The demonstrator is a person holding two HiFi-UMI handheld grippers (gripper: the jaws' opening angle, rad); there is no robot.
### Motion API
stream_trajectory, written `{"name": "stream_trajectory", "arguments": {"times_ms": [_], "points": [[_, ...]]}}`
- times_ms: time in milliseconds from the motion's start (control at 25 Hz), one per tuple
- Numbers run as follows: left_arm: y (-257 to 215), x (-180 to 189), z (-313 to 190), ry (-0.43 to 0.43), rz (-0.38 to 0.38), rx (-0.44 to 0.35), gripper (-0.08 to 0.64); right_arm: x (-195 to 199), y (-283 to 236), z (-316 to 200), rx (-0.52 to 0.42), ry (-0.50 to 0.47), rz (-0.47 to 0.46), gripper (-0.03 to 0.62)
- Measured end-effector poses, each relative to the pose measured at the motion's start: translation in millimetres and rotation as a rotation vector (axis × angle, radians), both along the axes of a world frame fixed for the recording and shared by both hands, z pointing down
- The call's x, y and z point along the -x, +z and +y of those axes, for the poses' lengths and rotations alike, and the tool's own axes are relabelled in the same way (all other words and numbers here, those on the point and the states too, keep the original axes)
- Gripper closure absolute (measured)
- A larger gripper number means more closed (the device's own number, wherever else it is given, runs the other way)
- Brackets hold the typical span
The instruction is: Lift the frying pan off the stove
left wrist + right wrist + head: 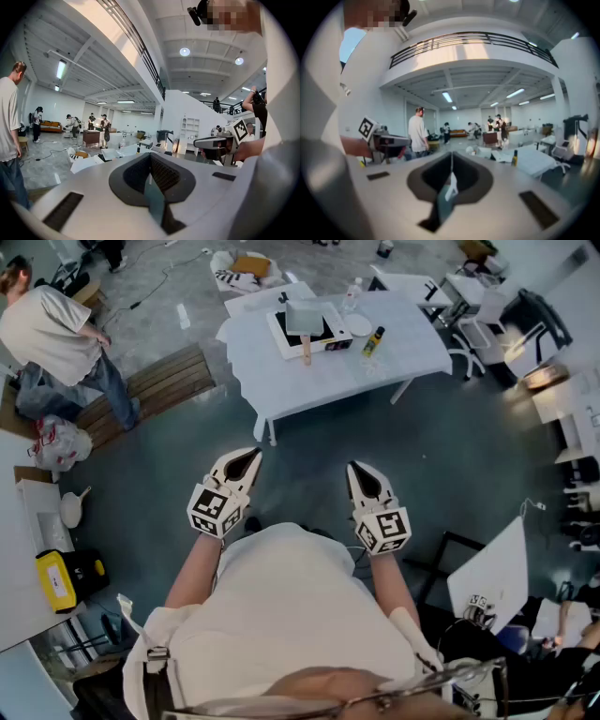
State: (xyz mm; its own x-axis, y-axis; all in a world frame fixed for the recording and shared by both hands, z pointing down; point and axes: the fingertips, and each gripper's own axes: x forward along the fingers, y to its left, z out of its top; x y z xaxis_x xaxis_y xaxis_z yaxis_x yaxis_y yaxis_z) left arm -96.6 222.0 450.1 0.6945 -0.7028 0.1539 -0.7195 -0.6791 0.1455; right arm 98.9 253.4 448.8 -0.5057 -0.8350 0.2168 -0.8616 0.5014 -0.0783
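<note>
In the head view we hold the left tongs and right tongs mid-frame, well apart from the pan — it sits on the stove on the tabletop, top centre. Left gripper view: left tongs clenched, empty. Right gripper view — right tongs likewise.

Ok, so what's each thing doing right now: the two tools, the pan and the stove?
left tool: shut, empty, held in the air, well short of the table.
right tool: shut, empty, beside the left one, also away from the table.
frying pan: sitting on the stove, not lifted yet, handle pointing toward us.
stove: on the white table, pan on top; on or off, cannot tell.
</note>
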Motion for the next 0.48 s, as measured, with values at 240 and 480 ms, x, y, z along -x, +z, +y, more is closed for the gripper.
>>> {"name": "stream_trajectory", "arguments": {"times_ms": [240, 480], "points": [[0.4, -3.0, -1.7, -0.003, -0.005, -0.001, 0.529, -2.6, 1.2, -1.8, -0.004, -0.006, 0.001, 0.558], [0.9, -9.2, -3.9, -0.014, -0.012, 0.000, 0.529, -9.8, 0.4, -5.5, -0.003, -0.016, -0.010, 0.558]]}}
